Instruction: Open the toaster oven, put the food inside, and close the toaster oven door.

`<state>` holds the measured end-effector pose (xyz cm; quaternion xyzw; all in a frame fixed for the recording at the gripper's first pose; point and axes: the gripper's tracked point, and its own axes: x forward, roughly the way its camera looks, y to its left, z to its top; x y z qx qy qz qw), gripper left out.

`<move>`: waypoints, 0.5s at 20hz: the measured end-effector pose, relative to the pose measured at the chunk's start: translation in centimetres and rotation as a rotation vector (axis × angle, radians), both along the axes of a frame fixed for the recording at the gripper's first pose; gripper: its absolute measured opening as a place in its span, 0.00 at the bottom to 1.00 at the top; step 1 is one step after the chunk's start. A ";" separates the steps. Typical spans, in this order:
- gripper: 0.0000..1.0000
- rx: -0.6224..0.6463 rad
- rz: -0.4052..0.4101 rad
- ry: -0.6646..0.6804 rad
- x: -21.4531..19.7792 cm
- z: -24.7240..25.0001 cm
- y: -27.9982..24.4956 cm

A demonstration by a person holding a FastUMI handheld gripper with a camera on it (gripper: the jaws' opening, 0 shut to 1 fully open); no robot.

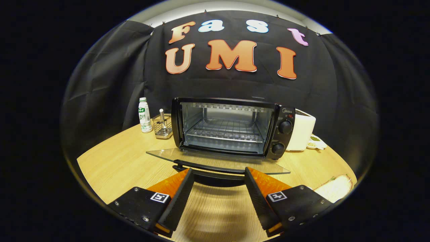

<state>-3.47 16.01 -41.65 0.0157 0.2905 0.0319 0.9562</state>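
A black toaster oven (231,126) stands on the wooden table (117,164) with its glass door (215,161) folded down flat toward me. The wire rack (226,131) inside is bare. My gripper (218,173) is open, its fingertips just at the door's dark handle (208,168), one on each side of its middle, with nothing held between them. A slice of bread (336,188) lies on the table to the right of my right finger.
Left of the oven stand a small white bottle (144,115) and a metal wire holder (163,127). A white appliance (302,131) sits right of the oven, with a small dish (315,143) in front of it. The booth's black cloth hangs behind.
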 end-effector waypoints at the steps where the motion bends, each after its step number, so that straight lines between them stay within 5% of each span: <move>1: 0.91 0.010 -0.004 0.016 -0.4 -0.4 -0.1; 10: 0.88 0.122 0.023 0.220 -2.8 -4.4 1.0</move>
